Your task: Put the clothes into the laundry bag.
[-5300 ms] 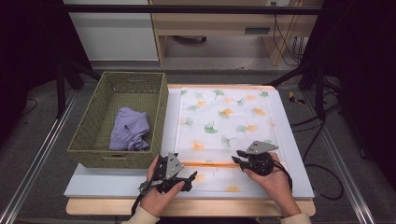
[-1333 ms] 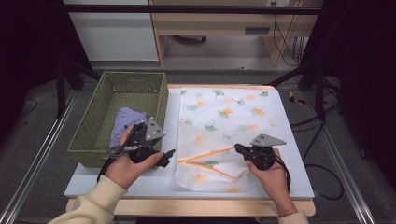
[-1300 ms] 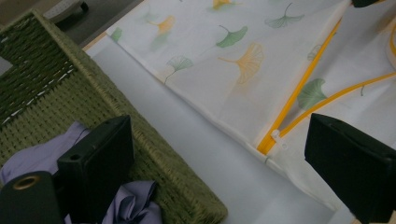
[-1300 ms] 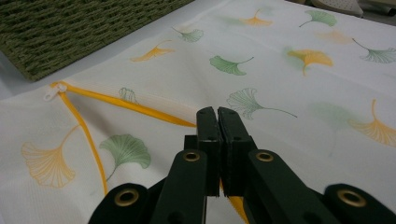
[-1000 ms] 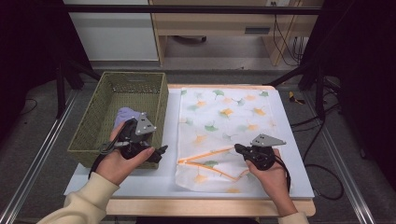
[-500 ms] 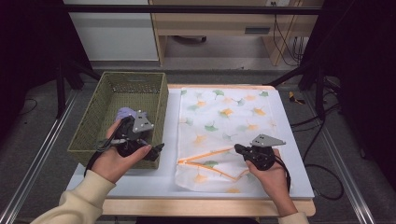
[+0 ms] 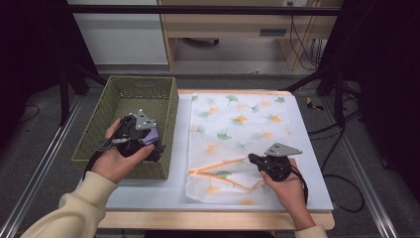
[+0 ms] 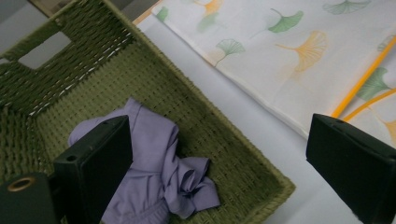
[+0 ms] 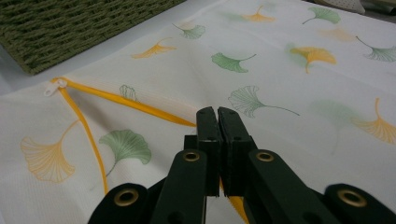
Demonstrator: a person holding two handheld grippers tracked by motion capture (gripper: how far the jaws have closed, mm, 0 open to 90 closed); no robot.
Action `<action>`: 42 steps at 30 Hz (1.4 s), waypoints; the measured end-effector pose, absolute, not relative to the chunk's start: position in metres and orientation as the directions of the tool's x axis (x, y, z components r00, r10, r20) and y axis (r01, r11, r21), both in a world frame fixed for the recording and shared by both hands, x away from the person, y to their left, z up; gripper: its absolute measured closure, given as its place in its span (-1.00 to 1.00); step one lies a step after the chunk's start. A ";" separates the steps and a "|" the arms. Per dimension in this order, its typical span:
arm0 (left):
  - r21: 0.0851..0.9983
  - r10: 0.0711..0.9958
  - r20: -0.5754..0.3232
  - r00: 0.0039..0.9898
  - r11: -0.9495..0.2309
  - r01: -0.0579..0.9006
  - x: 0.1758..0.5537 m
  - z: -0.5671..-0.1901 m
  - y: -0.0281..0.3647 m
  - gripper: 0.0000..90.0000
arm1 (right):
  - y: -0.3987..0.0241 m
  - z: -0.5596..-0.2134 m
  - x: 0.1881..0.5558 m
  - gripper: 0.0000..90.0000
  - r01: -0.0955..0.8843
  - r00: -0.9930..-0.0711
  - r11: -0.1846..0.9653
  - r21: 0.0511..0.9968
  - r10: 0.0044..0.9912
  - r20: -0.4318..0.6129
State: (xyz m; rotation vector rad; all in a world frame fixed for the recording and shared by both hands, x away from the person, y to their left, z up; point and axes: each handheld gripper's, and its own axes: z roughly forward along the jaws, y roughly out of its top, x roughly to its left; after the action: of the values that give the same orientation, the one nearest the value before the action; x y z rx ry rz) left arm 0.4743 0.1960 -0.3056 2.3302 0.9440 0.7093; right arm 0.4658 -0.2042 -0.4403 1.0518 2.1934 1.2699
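A white cloth bag [image 7: 237, 124] printed with ginkgo leaves lies flat on the table, its orange zipper [image 7: 218, 166] spread in a V. My right gripper [image 7: 252, 159] is shut on the zipper's upper edge at the bag's near right; the orange band [image 9: 135, 105] runs under the closed jaws of the right gripper [image 9: 217, 114]. My left gripper [image 7: 151, 145] hovers open over the near end of the green woven basket [image 7: 124, 82]. A crumpled purple garment [image 8: 154, 177] lies in the basket beneath the left gripper [image 8: 215, 135], untouched; a bit of the purple garment [image 7: 151, 133] peeks past the hand.
The basket's near wall [image 8: 243, 154] stands between the garment and the bag [image 8: 289, 51]. A strip of bare white table [image 7: 148, 193] runs in front of the basket. Dark stands and cables flank the table, and a wooden bench stands beyond it.
The left hand has moved left and away from the bag's zipper to hang over the basket, jaws open. The right gripper has stayed in place, shut on the zipper edge.
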 end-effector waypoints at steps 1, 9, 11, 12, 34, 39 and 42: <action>0.625 0.737 0.275 0.617 -0.625 0.467 0.476 -0.304 0.197 -0.84 | -0.204 -0.441 0.466 0.97 0.414 -0.638 0.304 0.858 0.769 0.035; 0.606 0.765 0.284 0.579 -0.611 0.510 0.484 -0.295 0.205 -0.84 | -0.202 -0.442 0.465 0.97 0.415 -0.639 0.311 0.855 0.769 0.030; 0.601 0.773 0.283 0.568 -0.604 0.523 0.487 -0.295 0.207 -0.84 | -0.202 -0.442 0.465 0.97 0.413 -0.639 0.315 0.855 0.769 0.025; 0.599 0.776 0.279 0.565 -0.601 0.529 0.489 -0.295 0.208 -0.84 | -0.202 -0.442 0.465 0.97 0.414 -0.638 0.314 0.854 0.769 0.027; 0.584 0.834 0.255 0.489 -0.536 0.609 0.536 -0.317 0.228 -0.86 | -0.200 -0.443 0.466 0.96 0.400 -0.645 0.335 0.853 0.764 0.003; 0.583 0.832 0.254 0.494 -0.539 0.608 0.539 -0.318 0.227 -0.87 | -0.200 -0.443 0.465 0.96 0.398 -0.647 0.340 0.852 0.762 -0.002; 0.576 0.830 0.254 0.497 -0.543 0.611 0.544 -0.320 0.227 -0.88 | -0.200 -0.443 0.465 0.96 0.399 -0.648 0.341 0.851 0.761 -0.002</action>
State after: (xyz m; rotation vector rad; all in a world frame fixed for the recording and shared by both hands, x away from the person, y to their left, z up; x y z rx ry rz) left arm 0.5438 0.2268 -0.3204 2.3323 1.1927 0.7203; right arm 0.4654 -0.1999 -0.4433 1.0198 2.2106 1.2325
